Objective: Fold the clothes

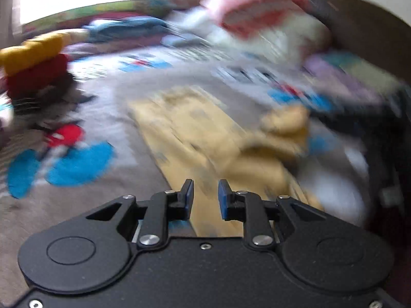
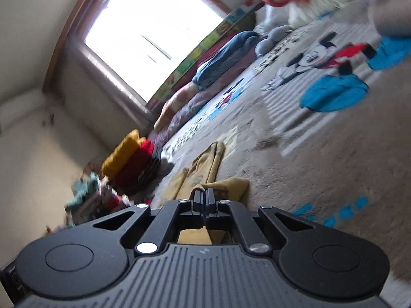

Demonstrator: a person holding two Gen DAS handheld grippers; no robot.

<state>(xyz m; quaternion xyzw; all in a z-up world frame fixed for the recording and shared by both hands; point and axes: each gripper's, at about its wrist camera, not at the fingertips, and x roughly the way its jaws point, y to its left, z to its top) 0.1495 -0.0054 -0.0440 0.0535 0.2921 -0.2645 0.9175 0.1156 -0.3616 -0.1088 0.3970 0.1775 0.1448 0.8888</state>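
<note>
A mustard-yellow garment [image 1: 205, 138] lies on a grey cartoon-print blanket [image 1: 102, 107], partly flat and bunched at its right side. The left wrist view is blurred by motion. My left gripper [image 1: 205, 195] hovers over the garment's near end, open, with nothing between its blue-padded fingers. In the right wrist view the same yellow garment [image 2: 208, 164] stretches away from the camera. My right gripper [image 2: 204, 200] is shut on its near edge, and the cloth bulges around the fingers.
A stack of folded clothes [image 1: 36, 61], yellow over red over dark, stands at the left; in the right wrist view this stack [image 2: 131, 159] sits near the wall. A heap of unfolded laundry [image 1: 257, 18] lies at the back right. A window [image 2: 151, 33] is behind the bed.
</note>
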